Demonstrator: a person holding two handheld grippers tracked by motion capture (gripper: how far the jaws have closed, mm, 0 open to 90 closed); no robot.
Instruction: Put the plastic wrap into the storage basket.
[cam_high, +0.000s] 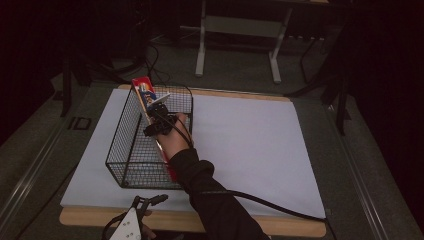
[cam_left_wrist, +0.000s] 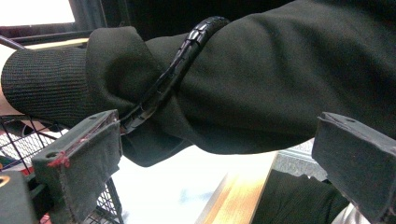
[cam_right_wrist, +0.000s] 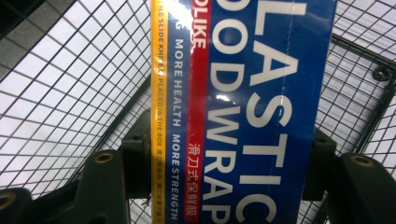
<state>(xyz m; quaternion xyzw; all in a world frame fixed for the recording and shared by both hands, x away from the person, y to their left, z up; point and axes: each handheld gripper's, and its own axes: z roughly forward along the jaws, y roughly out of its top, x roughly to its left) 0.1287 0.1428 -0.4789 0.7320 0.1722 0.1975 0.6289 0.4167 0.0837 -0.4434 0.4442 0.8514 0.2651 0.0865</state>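
Long blue-and-red plastic wrap box leaning tilted inside black wire basket on white-covered worktop, right gripper fingers clamped on it. Left gripper near front edge, fingers spread, nothing in them.

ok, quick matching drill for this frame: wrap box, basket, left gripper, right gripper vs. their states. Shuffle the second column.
1. plastic wrap box
2. wire basket
3. left gripper
4. right gripper

a. open, at the table's near edge
b. shut on the box
c. slanted in the basket, top end above the rim
d. stands on the white sheet

Pairs: 1-c, 2-d, 3-a, 4-b
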